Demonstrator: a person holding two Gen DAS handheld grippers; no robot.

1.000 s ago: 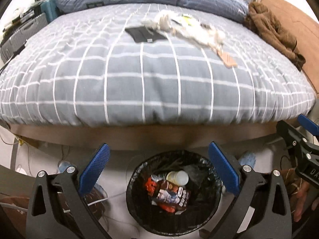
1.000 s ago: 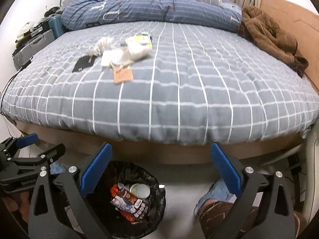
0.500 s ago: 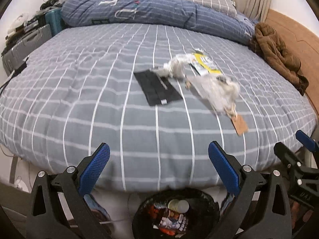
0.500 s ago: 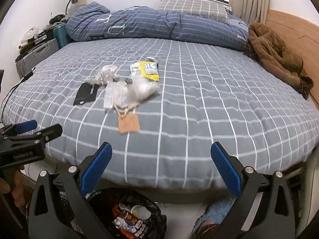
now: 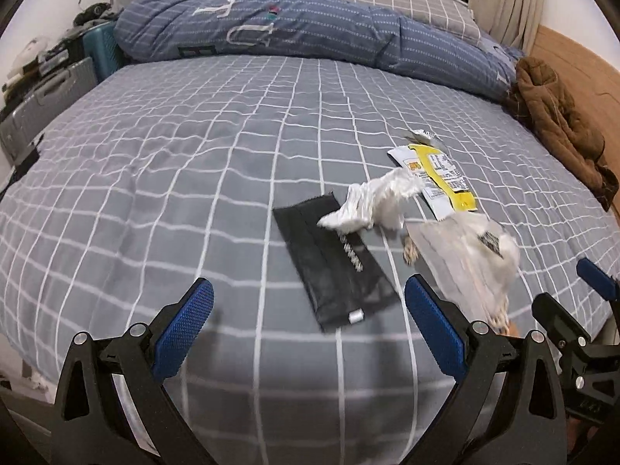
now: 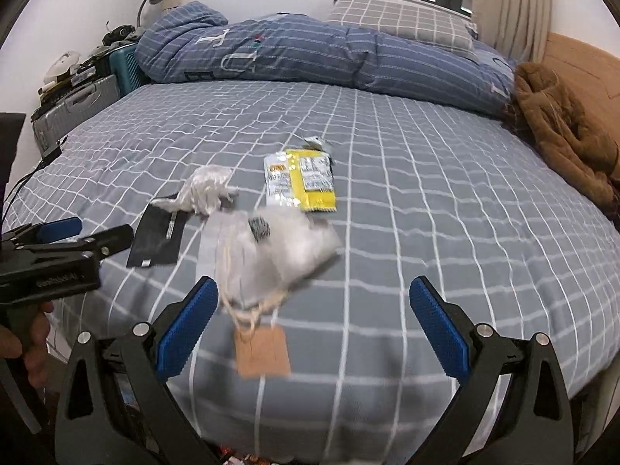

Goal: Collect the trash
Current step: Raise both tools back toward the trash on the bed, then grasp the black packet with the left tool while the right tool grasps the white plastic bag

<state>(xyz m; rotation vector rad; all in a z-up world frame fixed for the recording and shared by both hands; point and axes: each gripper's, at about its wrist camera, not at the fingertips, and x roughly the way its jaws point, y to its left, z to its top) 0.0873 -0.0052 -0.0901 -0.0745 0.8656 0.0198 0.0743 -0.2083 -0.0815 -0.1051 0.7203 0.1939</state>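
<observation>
Trash lies on the grey checked bed. A flat black pouch lies just ahead of my open, empty left gripper. A crumpled white tissue overlaps its far end. A yellow and white wrapper lies beyond. A clear plastic bag with a string and a brown paper tag lies just ahead of my open, empty right gripper. The bag also shows in the left wrist view. The trash bin is almost wholly out of view.
A folded blue duvet and grey pillow lie at the head of the bed. A brown coat lies at the right edge by the wooden wall panel. Suitcases and clutter stand at the left.
Both grippers have risen from over the black bin and moved forward over the bed's edge. The trash on the bed is now close ahead. Both stay open.
</observation>
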